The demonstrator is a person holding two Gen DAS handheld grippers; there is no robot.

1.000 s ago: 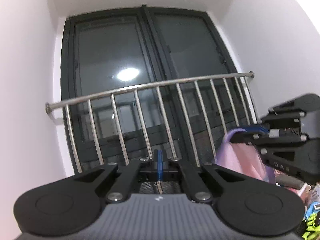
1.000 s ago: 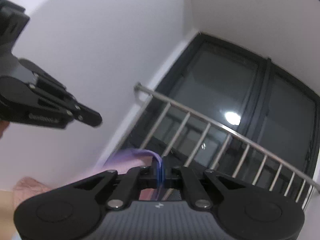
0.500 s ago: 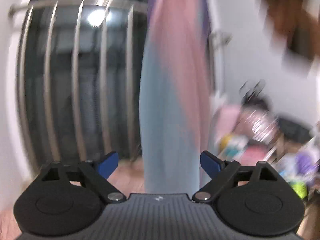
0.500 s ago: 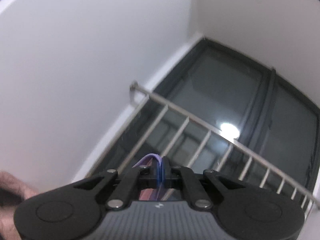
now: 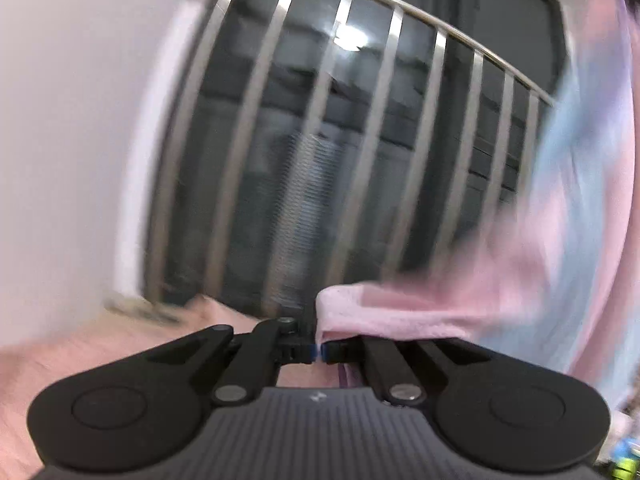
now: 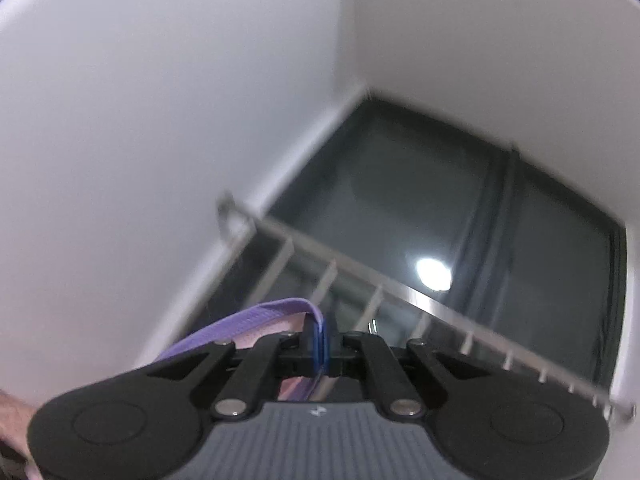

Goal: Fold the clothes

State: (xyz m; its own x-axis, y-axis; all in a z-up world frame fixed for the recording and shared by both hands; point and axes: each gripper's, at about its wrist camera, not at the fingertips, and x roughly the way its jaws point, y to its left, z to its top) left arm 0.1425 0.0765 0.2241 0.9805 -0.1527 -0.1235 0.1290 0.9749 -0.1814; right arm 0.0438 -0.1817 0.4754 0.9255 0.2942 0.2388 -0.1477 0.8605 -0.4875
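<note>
**Left wrist view: lower hem caught, garment held at both ends**

Left wrist view, nearest first: left gripper (image 5: 320,351) pinched tight on a rolled pink edge of the garment (image 5: 400,312), blue pads meeting with the cloth bunched just above and to the right of them. Jaws flung wide half a second ago with the hanging cloth between them, now snapped closed on it. From that pinch, pink and pale blue fabric running up and away along the right edge of the view, blurred. Beyond, the steel railing (image 5: 384,128) across the dark window, white wall at left, a pink surface low at near left.

Right wrist view: right gripper (image 6: 320,350) clamped on the purple-bound edge (image 6: 248,320) of the same garment, aimed upward at wall, ceiling corner and railing (image 6: 400,292). Sliver of a hand at the near left corner.

Compared with a second ago, left gripper no longer empty and high beside the right one, but lower down the cloth, gripping it. Probably the setup for a first fold: top edge high on the right, lower edge gathered on the left, ready to be brought together or laid flat. Risk: thin, blurred bite on the hem, liable to slip.
</note>
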